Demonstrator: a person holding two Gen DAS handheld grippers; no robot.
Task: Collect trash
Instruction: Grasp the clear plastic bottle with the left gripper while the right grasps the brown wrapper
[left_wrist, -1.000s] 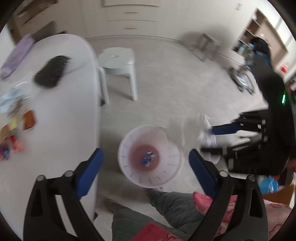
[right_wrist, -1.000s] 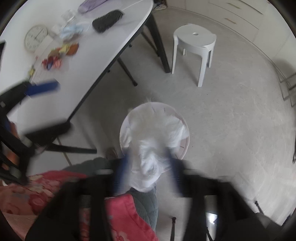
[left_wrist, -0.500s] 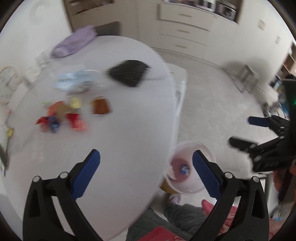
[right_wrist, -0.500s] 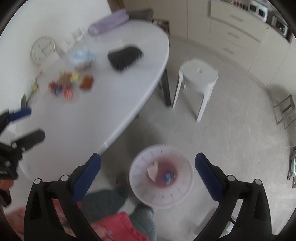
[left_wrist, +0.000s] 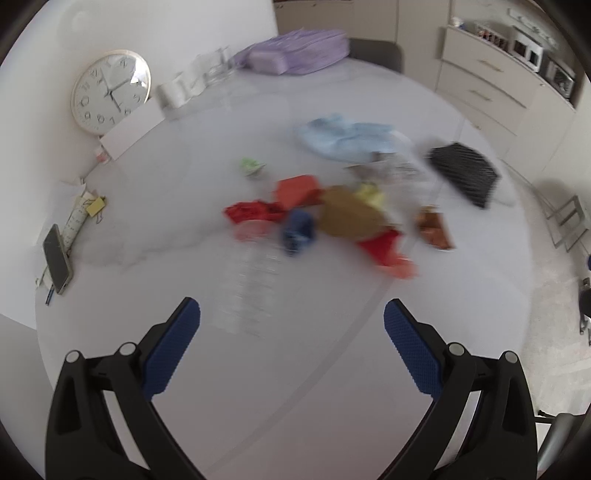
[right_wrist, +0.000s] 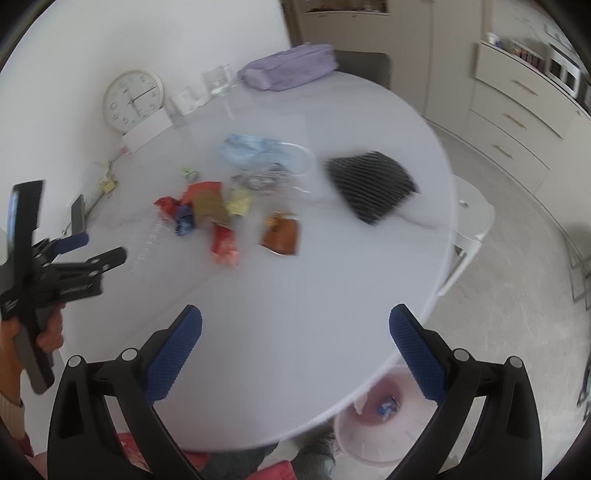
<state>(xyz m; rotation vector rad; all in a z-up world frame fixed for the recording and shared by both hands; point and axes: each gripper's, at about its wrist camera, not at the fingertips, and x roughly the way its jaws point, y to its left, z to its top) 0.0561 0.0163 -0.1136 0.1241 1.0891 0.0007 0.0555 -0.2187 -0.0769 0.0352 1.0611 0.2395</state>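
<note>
Now that both cameras have swung off the floor bin and back over the white table (left_wrist: 332, 369), the drop-off looks finished: the white crumpled wad the right gripper (right_wrist: 295, 332) carried a second ago is gone, its jaws having just opened, now spread wide with nothing between them. The left gripper (left_wrist: 291, 321) also gapes empty. Remaining trash, a blurred heap of wrappers (left_wrist: 332, 214) beside a clear bottle (left_wrist: 251, 280), lies mid-table, well ahead; the bin (right_wrist: 376, 413) sits below the table edge
</note>
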